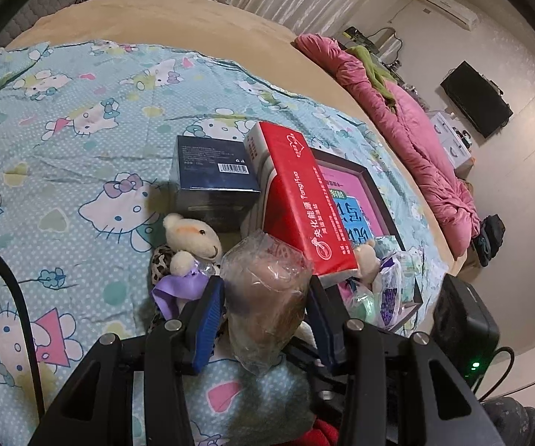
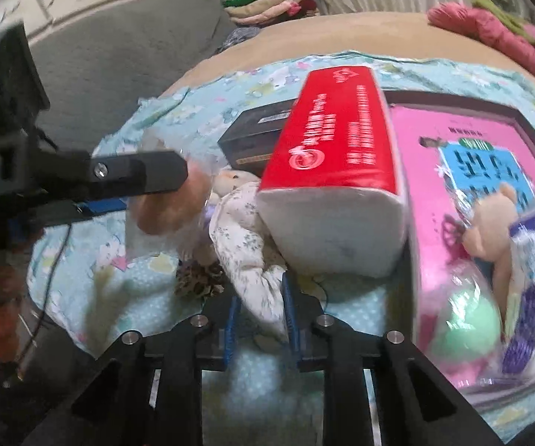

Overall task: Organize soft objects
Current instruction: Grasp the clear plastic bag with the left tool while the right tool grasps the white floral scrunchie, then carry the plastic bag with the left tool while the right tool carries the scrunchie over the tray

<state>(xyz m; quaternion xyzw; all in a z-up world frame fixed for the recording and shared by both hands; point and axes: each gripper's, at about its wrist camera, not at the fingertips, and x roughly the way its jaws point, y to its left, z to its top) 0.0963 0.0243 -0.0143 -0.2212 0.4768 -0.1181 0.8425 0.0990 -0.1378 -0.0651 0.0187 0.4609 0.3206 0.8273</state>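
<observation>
My left gripper [image 1: 265,297] is closed on a brownish soft toy wrapped in crinkled clear plastic [image 1: 263,293], its blue pads pressed to both sides, lifted a little above the pale blue cartoon-cat bedsheet [image 1: 63,141]. Only the left view shows the cream plush bear with a purple ribbon [image 1: 193,241] just beside that bundle and the dark navy box with a barcode label [image 1: 215,182] behind it. My right gripper [image 2: 258,312] stands narrowly parted around a fold of white floral-print cloth [image 2: 249,245]; whether the pads press it I cannot tell through the blur. Only the right view shows that cloth, running up under the red-topped white tissue pack [image 2: 334,171], and my left gripper from the side with its wrapped toy. Both views show the dark-rimmed tray with a pink printed base [image 2: 427,223], holding a small tan bear [image 2: 490,223] and a green ball in plastic [image 2: 468,319]. The pack leans between box and tray. To the left the sheet lies open; the bed's edge runs beyond the tray on the right.
</observation>
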